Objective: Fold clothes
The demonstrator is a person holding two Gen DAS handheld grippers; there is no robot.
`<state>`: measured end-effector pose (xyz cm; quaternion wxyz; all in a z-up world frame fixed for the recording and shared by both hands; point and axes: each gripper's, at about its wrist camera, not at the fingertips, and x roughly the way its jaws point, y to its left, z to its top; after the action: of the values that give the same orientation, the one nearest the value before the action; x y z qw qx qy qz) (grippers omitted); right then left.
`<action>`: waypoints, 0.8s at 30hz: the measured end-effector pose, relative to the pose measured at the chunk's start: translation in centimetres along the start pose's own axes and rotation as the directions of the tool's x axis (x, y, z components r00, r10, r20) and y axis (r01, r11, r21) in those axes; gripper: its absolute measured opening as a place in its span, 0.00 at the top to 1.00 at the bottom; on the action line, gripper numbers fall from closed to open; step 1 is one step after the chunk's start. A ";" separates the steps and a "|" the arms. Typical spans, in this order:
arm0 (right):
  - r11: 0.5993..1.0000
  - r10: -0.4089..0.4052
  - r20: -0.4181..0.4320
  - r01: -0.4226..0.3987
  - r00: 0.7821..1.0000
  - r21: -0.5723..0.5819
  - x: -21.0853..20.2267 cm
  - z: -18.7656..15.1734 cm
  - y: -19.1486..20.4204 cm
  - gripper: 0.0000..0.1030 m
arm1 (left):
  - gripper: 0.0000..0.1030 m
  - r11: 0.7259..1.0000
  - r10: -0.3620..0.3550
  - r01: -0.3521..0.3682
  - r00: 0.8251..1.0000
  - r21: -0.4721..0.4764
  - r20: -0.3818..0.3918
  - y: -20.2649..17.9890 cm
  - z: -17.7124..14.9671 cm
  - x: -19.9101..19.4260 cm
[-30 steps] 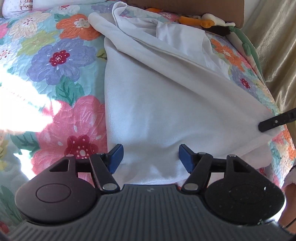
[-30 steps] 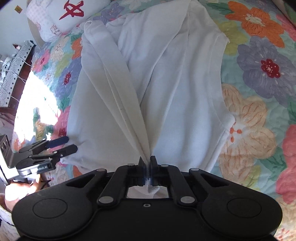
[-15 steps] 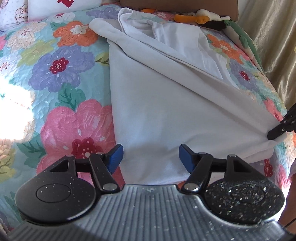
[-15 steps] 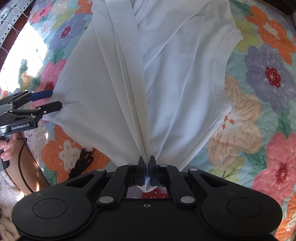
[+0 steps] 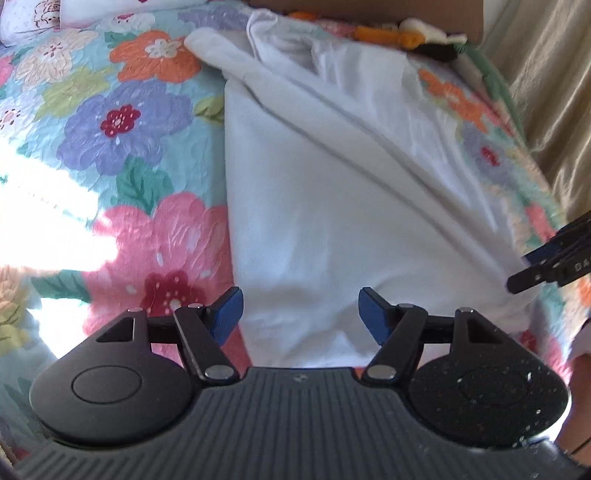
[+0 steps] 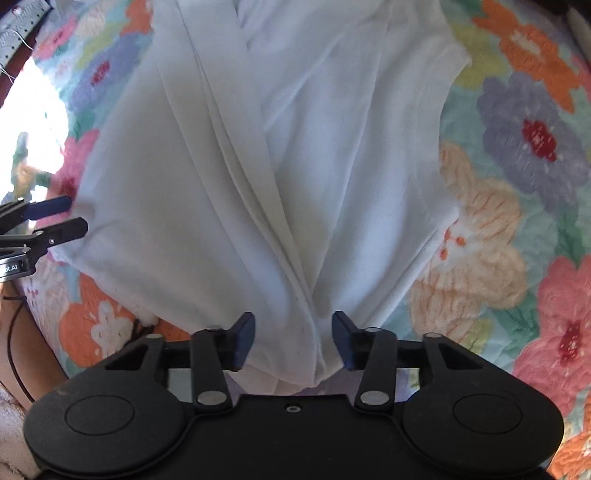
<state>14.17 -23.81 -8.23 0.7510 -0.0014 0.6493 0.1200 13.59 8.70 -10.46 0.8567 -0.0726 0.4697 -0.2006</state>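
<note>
**Right gripper lets go of the gathered shirt; left gripper stands wide over its edge**

A white shirt [image 6: 229,177] lies spread on a bed under a floral quilt [image 6: 517,206], its cloth pulled into long pleats that run together toward the near edge of the bed.

The right gripper [image 6: 293,338] points steeply down at that gathered point. Its jaws have just been opening, and now they stand well apart. The bunched tip of the shirt sits in the gap between the blue pads [image 6: 245,332], but neither pad presses on it; bare space shows on both sides of the fold. The cloth rests slack on the quilt under the gripper.

The left gripper [image 5: 299,314] hangs above the shirt's other lower corner, near the side edge of the bed where a bright patch of sun falls on the quilt. Its jaws are wide open and hold nothing. Flat white cloth shows between the pads [image 5: 229,308]; whether they touch it I cannot tell. In the right wrist view this same gripper appears at the left border, fingers parted, tips just beside the shirt's hem.

At the far edge of the bed, beyond the shirt, lie a pillow [image 5: 33,14] and some orange and white soft toys [image 5: 406,33]. A beige curtain [image 5: 546,92] hangs along the far right side.
</note>
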 end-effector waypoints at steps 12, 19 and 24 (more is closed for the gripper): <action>0.962 0.023 0.574 0.139 0.819 -0.236 -4.9 6.2 8.4 0.46 | 0.42 0.995 -0.058 0.034 0.958 0.088 0.280 -0.3 9.7 -0.7; 0.926 0.066 0.559 0.158 0.827 -0.343 -1.1 12.6 11.4 0.71 | 0.57 0.997 -0.005 -0.014 0.967 0.073 0.256 1.9 13.8 4.9; 0.944 0.126 0.546 0.069 0.828 -0.322 1.7 15.0 10.3 0.71 | 0.57 1.000 0.026 -0.029 0.966 0.007 0.256 3.4 15.7 8.1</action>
<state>27.10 -11.16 -6.01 0.8951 -0.0812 0.3713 0.2330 31.53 7.48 -9.16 0.9132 -0.0869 0.3550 -0.1800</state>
